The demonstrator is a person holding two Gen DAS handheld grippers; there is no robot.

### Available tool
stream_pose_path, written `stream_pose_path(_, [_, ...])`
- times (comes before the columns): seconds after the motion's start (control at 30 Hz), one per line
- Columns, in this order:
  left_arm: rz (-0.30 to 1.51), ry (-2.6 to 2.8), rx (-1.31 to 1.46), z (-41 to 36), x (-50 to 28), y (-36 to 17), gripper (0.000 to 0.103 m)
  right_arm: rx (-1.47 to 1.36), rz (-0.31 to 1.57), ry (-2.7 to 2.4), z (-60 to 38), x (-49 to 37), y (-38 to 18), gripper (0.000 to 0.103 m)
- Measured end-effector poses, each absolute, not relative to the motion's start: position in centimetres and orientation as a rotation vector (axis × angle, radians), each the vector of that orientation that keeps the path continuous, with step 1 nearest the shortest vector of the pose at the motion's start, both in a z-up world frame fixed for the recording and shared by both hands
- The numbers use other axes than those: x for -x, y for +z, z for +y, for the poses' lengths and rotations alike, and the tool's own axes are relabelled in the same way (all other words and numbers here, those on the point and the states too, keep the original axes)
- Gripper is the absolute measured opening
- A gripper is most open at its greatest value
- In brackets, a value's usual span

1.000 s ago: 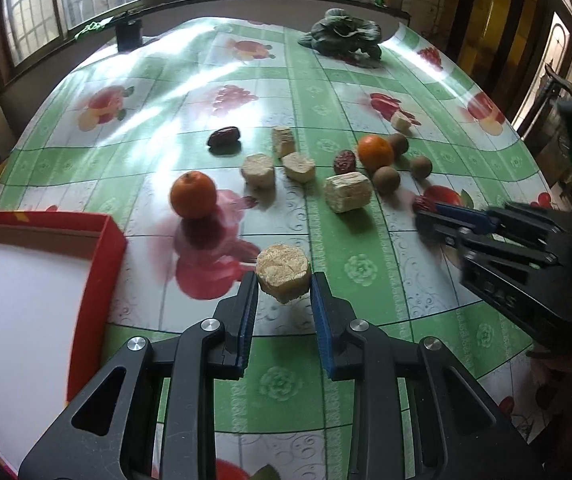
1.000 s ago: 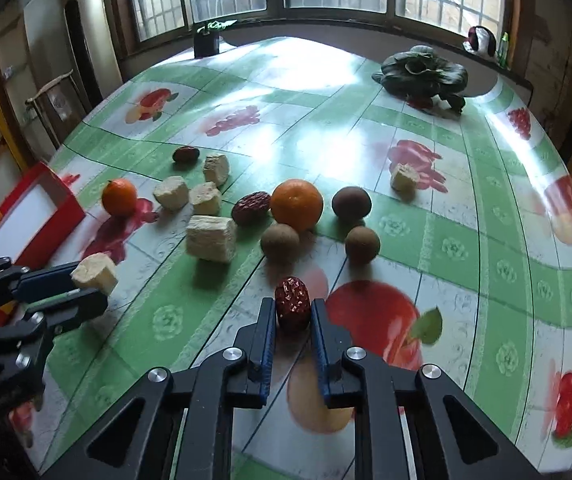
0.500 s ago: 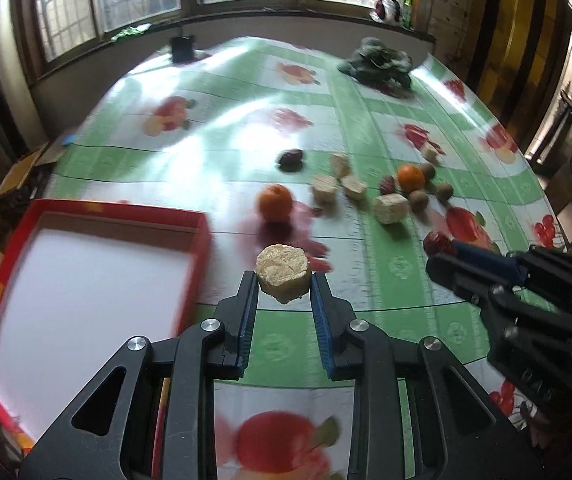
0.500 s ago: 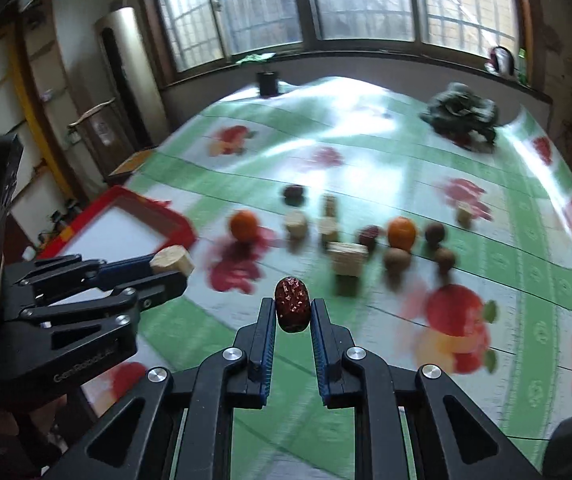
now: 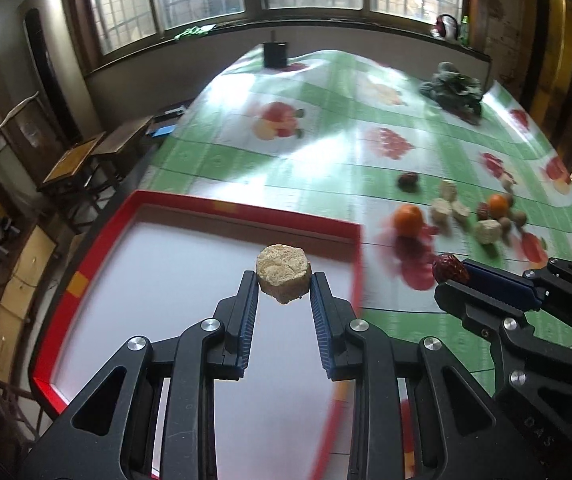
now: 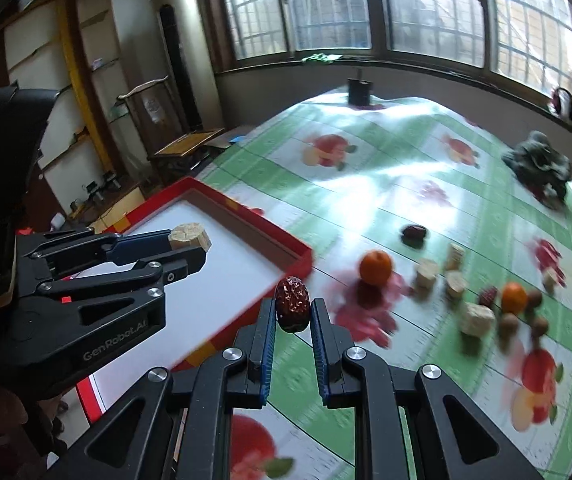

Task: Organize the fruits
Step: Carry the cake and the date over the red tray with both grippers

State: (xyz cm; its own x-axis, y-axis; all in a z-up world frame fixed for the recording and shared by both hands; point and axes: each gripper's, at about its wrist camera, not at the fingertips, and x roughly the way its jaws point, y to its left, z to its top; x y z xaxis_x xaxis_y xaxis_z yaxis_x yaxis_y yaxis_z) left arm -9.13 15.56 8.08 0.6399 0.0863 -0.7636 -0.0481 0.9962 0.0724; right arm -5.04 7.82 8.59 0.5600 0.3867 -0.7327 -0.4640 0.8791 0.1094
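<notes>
A pale round chunk (image 5: 284,278) is now held over the red tray (image 5: 246,216) by the left tool (image 5: 284,300); a red date (image 6: 292,303), clamped in the right tool (image 6: 292,322), has been brought near the tray's rim, ready for release.

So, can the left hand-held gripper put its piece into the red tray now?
Probably yes. The left hand-held gripper holds the tan chunk over the red tray, whose white floor looks bare beneath it.

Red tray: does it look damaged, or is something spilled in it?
Nothing stands out. The red tray is whole and bare inside; the red patches near the orange are printed on the tablecloth, not spills.
</notes>
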Motion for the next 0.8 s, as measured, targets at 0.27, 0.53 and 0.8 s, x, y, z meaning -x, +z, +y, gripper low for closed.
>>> stream_pose_path(0.27, [0.912,0.129,-0.017,18.9,6.8,6.5,0.026,0.135,0.859,0.547,12.2,2.4,7.7,0.017])
stream_pose_path(0.53, [0.984,0.144,0.023,20.3,4.1,4.0,0.026,0.156,0.903,0.556,14.4,-1.1,5.8,0.017])
stream_pose_path(0.8, [1.009,0.176,0.027,21.3,2.8,2.7,0.026,0.168,0.945,0.561,15.5,-2.8,3.8,0.017])
